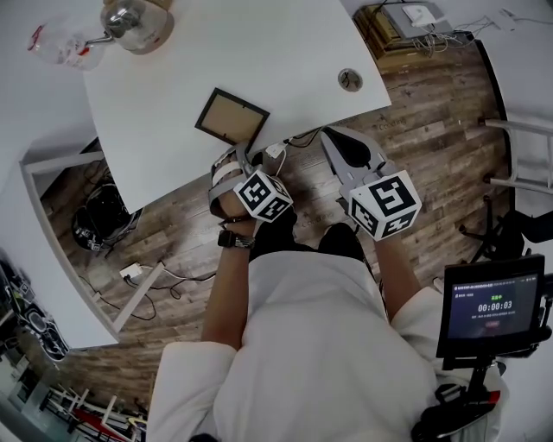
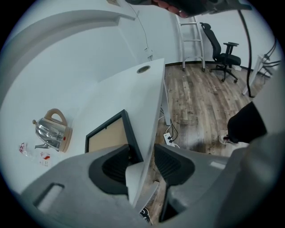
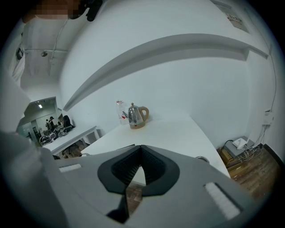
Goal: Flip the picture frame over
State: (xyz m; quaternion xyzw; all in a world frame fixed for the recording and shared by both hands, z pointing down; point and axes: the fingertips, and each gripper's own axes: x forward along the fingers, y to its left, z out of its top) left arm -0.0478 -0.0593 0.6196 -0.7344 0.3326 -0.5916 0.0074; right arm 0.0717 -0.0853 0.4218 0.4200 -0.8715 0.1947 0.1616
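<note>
The picture frame (image 1: 232, 116) lies flat near the white table's (image 1: 285, 43) front edge, its brown backing up inside a black rim. In the left gripper view the frame (image 2: 109, 136) shows just beyond the left finger. My left gripper (image 1: 238, 157) hangs at the table's edge just in front of the frame, pointing steeply down. It is open (image 2: 142, 156), with the table's edge showing in the gap and nothing pressed by the pads. My right gripper (image 1: 333, 138) hovers to the right at the table's edge, and its fingertips (image 3: 141, 148) meet with nothing between them.
A steel kettle (image 1: 134, 22) and a plastic bottle (image 1: 60, 43) stand at the table's far left corner. A round cable hole (image 1: 350, 79) sits near the right edge. Cables and a power strip (image 1: 130, 271) lie on the wooden floor. An office chair (image 2: 222, 49) stands further off.
</note>
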